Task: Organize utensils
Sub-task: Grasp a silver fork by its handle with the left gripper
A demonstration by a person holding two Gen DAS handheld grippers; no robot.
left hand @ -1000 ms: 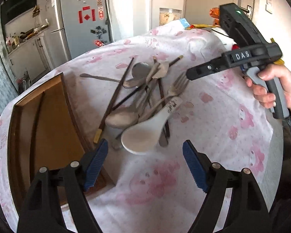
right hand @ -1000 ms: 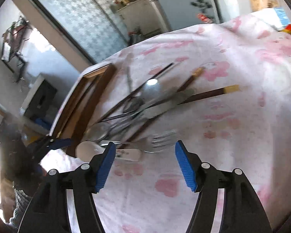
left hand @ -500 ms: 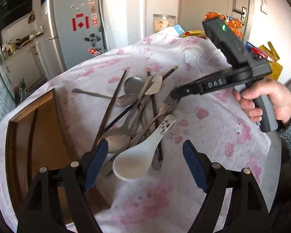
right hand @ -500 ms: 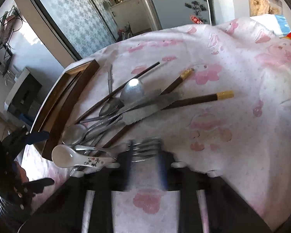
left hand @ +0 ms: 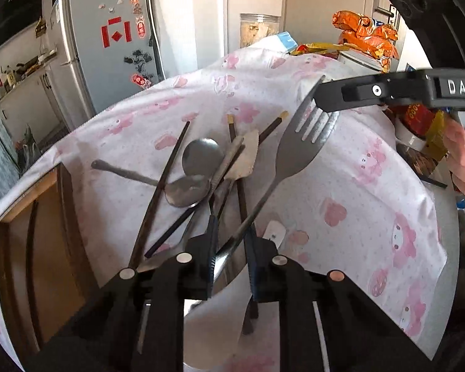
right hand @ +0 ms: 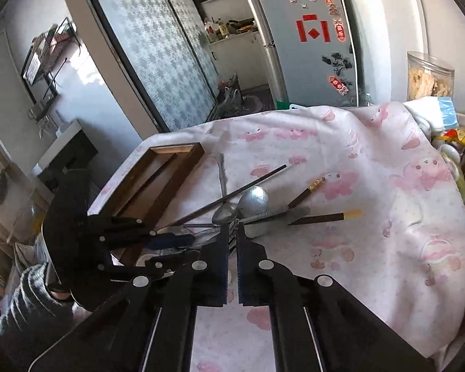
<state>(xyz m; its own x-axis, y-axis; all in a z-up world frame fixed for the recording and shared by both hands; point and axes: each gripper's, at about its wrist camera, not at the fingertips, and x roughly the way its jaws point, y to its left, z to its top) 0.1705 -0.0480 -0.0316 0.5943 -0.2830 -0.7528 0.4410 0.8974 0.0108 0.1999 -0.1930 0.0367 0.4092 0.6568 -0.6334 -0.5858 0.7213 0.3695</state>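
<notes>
The right gripper (right hand: 231, 241) is pinching the steel fork's (left hand: 307, 142) tines; the left gripper (left hand: 231, 248) is closing around its handle; the wooden tray (right hand: 167, 167) is holding almost nothing.

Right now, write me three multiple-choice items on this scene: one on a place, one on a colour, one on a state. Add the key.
1. The wooden tray lies:
A on the floor
B at the tablecloth's edge, beside the utensil pile
C in a hand

2. The dark chopsticks' end caps are:
A blue
B gold
C green

3. The right gripper's jaws are:
A wide open
B shut on a spoon
C shut on the fork's tines

Key:
1 B, the tray sits on the cloth next to the pile.
2 B, the tips are yellow-gold.
3 C, the tines are pinched and the fork head is raised above the cloth.
</notes>
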